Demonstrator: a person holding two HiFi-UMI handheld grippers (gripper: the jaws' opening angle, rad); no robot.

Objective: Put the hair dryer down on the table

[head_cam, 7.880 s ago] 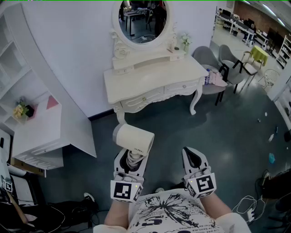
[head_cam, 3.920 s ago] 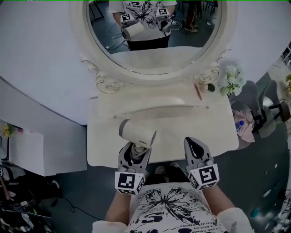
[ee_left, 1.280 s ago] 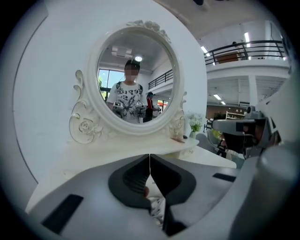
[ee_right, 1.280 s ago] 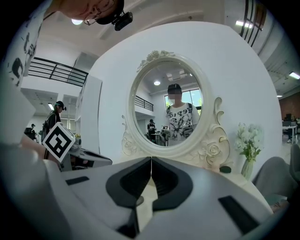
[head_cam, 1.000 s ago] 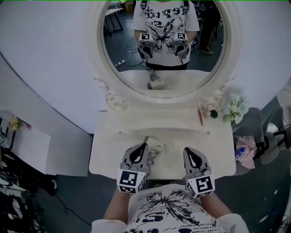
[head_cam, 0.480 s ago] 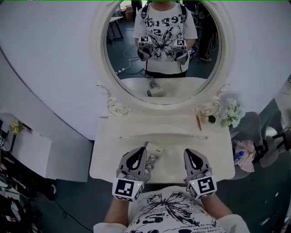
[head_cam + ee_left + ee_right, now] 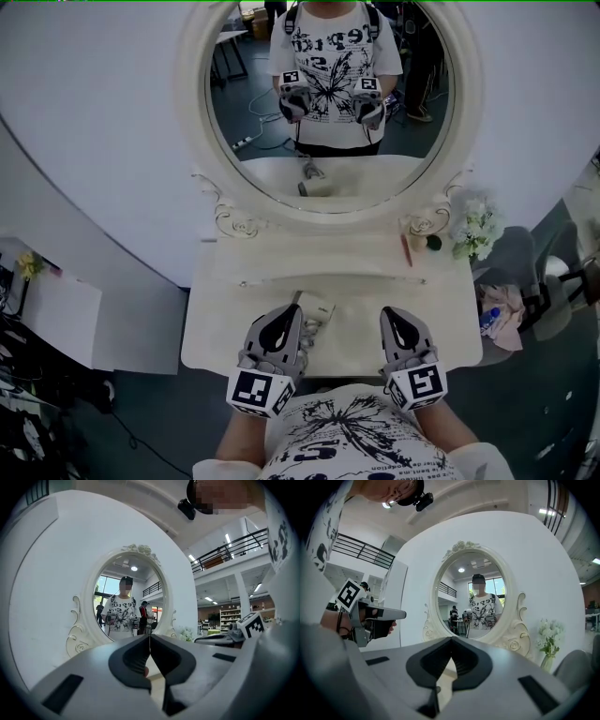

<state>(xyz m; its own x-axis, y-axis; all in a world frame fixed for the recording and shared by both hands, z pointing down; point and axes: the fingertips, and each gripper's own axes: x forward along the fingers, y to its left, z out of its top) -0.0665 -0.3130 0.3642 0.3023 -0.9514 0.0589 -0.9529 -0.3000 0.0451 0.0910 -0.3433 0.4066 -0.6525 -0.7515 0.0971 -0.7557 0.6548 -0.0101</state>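
Head view looks down on your one white dressing table [image 7: 441, 323], with its one big oval mirror [image 7: 328, 112] standing at the back. You've got two grippers side by side over the front edge, the left gripper [image 7: 292, 312] and the right gripper [image 7: 392, 313], both with jaws pressed together and nothing between them. The single hair dryer [image 7: 319, 306] is lying on the tabletop just past the left gripper's tips, and there's one bunch of white flowers [image 7: 473, 232] at the rear right corner.
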